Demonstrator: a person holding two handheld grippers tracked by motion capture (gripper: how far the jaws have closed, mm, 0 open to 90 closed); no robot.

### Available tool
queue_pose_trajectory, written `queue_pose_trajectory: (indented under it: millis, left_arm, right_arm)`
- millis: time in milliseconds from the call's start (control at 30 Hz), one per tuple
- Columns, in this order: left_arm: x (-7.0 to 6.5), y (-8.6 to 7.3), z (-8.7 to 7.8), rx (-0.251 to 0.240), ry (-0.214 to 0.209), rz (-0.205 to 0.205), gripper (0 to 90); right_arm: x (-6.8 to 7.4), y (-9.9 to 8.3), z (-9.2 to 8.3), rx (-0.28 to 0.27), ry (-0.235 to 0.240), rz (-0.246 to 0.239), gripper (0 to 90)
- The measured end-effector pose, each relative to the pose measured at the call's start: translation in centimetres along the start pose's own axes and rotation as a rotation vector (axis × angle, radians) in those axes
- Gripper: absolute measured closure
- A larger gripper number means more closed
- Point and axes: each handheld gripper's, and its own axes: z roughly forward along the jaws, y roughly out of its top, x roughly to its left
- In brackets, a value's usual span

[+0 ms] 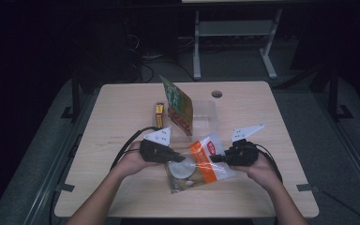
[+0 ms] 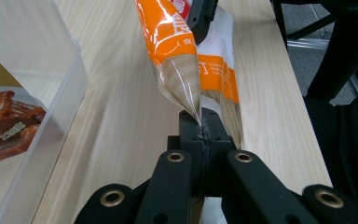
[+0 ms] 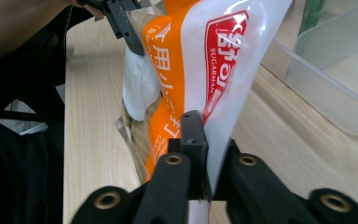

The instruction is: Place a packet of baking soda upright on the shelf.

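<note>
An orange, white and clear snack bag (image 1: 201, 161) hangs just above the wooden table (image 1: 117, 112), held between both grippers near the front edge. My left gripper (image 1: 180, 159) is shut on the bag's clear edge; in the left gripper view its jaws (image 2: 204, 128) pinch the seam of the bag (image 2: 177, 56). My right gripper (image 1: 213, 158) is shut on the opposite, white side; in the right gripper view its jaws (image 3: 200, 135) clamp the bag (image 3: 214, 56) below the red logo. Each gripper also appears in the other's view, the right gripper (image 2: 200, 16) and the left gripper (image 3: 126, 23).
A clear plastic container (image 1: 206, 115) stands behind the bag at mid-table, with a green and red food packet (image 1: 178, 105) upright at its left side. A small yellow box (image 1: 160, 115) lies left of that. A cable hole (image 1: 217, 93) sits near the far edge.
</note>
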Motion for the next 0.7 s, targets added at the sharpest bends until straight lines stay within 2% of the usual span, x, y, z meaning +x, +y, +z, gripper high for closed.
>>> queue_pose_trajectory:
  millis: [133,233,367,500,533,600,667,700]
  left_arm:
    - [0.1,-0.1,-0.1,-0.007,-0.005,0.0,89.5]
    - [0.1,-0.2,-0.3,-0.021,-0.007,-0.006,88.6]
    - [0.2,-0.3,-0.4,-0.03,0.003,-0.008,82.6]
    - [0.0,-0.4,-0.3,-0.018,0.035,-0.014,61.5]
    - [-0.1,-0.5,-0.3,-0.01,0.048,-0.004,55.3]
    - [-0.5,-0.5,-0.5,-0.019,0.072,-0.003,47.1]
    - [-0.8,-0.7,-1.0,-0.025,0.123,0.006,38.7]
    - [-0.9,-0.8,-1.4,-0.037,0.145,-0.003,35.7]
  right_arm:
    - [0.2,0.2,0.0,0.005,-0.014,-0.019,89.9]
    - [0.2,0.3,-0.3,-0.012,0.013,-0.005,90.0]
    - [0.6,0.8,-0.8,-0.02,0.02,-0.014,90.0]
    - [1.2,1.6,-1.4,-0.024,0.031,-0.044,90.0]
    - [1.3,1.8,-1.4,-0.028,0.034,-0.054,90.0]
    - [1.7,2.3,-1.5,-0.026,0.041,-0.069,90.0]
    - [1.9,2.6,-1.7,-0.033,0.04,-0.088,90.0]
    - [2.0,2.8,-1.7,-0.039,0.048,-0.093,90.0]
